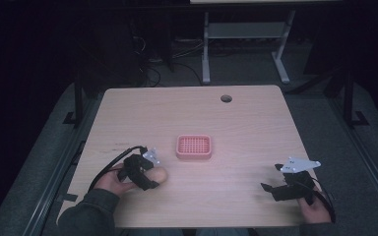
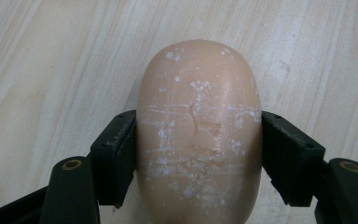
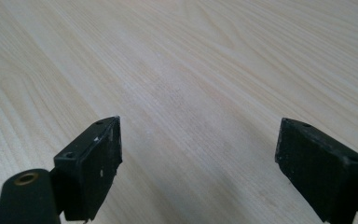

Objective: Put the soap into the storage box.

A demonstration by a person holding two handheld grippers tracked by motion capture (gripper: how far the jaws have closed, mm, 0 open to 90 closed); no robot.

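— Where is the soap now?

— I see the peach soap bar (image 2: 199,135) between the jaws of my left gripper (image 2: 198,154), which press both its sides. It lies on the wooden table (image 1: 236,118), at the near left. The left gripper view shows white scratches on it; from the high view it is only a small pale lump (image 1: 158,175).

— And the basket?

— The pink basket (image 1: 194,147) stands near the middle, nothing inside. My right gripper (image 3: 198,154) is wide apart over bare wood.

peach-tan rounded soap bar (image 2: 199,135): white scuff flecks | pink square plastic grid tray (image 1: 194,147): perforated pattern | light wood-grain worktop (image 1: 246,123) | black two-jaw left gripper (image 2: 199,154)
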